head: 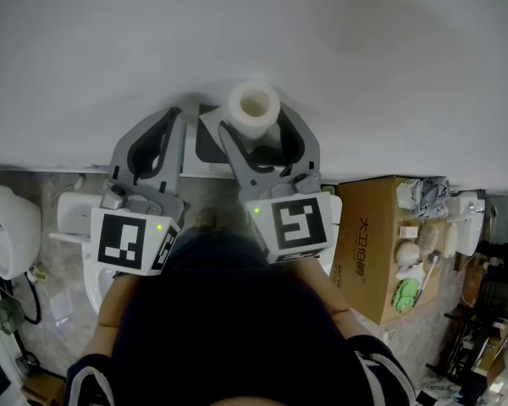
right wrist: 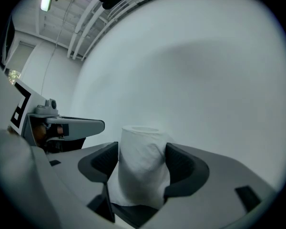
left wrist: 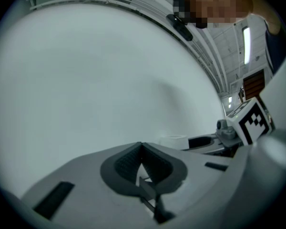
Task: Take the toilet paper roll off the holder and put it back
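Tongs on the right [right wrist: 143, 155] are clamped on the toilet paper roll [head: 254, 104], one dark pad on each side of its soft wall. The roll stands core-up between them and bulges slightly under the squeeze. The left tongs [left wrist: 142, 149] are pressed together with nothing between them, held just beside the right pair and doing no work. Both pairs point up at a plain white wall [head: 381, 49].

Between the two pairs, low against that wall, the head view shows a gray fitting [head: 205, 142]. It is probably the holder, but no arm or peg is visible, so I cannot tell how the roll would seat. The roll looks clear of the fitting, so I judge the removal done and the return in hand.

To do that well, squeeze lightly enough that the cardboard core is not crushed. Turn the wrist until the core's hole lines up with the holder's arm, and slide the roll on straight rather than at a slant. Let go only once the roll bears on the holder. The idle left tongs could steady the fitting.
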